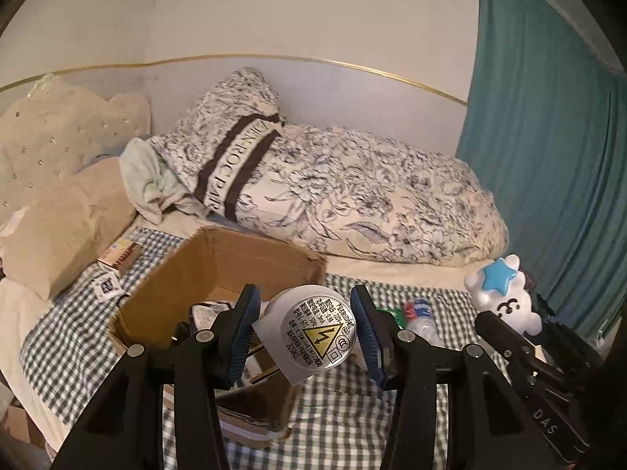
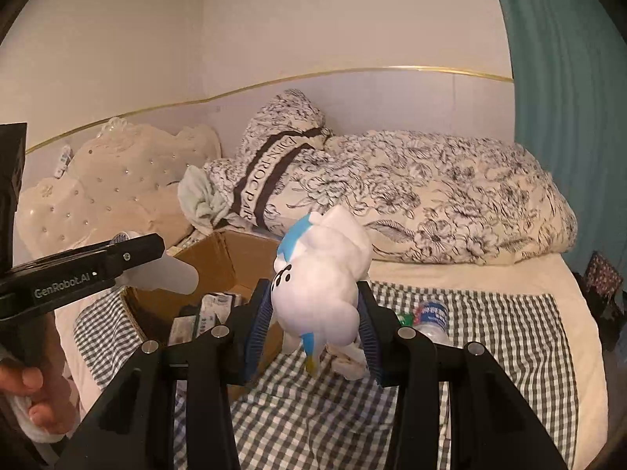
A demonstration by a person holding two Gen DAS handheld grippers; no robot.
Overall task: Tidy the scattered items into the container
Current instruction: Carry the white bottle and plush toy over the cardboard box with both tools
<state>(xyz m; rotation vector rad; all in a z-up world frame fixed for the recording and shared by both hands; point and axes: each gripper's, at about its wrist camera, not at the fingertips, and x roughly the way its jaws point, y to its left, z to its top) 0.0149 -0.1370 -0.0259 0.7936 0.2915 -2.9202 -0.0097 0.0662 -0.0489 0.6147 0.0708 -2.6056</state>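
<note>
My left gripper (image 1: 307,331) is shut on a white round plug-in device (image 1: 311,333) with a yellow warning label, held above the near right corner of an open cardboard box (image 1: 219,270). The box (image 2: 231,258) holds several items. My right gripper (image 2: 313,327) is shut on a white plush toy (image 2: 321,282) with a blue star, held above the checked cloth to the right of the box. The toy also shows in the left wrist view (image 1: 501,293). A clear plastic bottle (image 1: 421,315) lies on the cloth; it also shows in the right wrist view (image 2: 431,317).
A floral duvet (image 1: 352,196) lies behind the box. A small carton (image 1: 117,254) and a tan pillow (image 1: 62,231) sit left of it. A teal curtain (image 1: 548,137) hangs at the right. White crumpled cloth (image 2: 350,364) lies under the right gripper.
</note>
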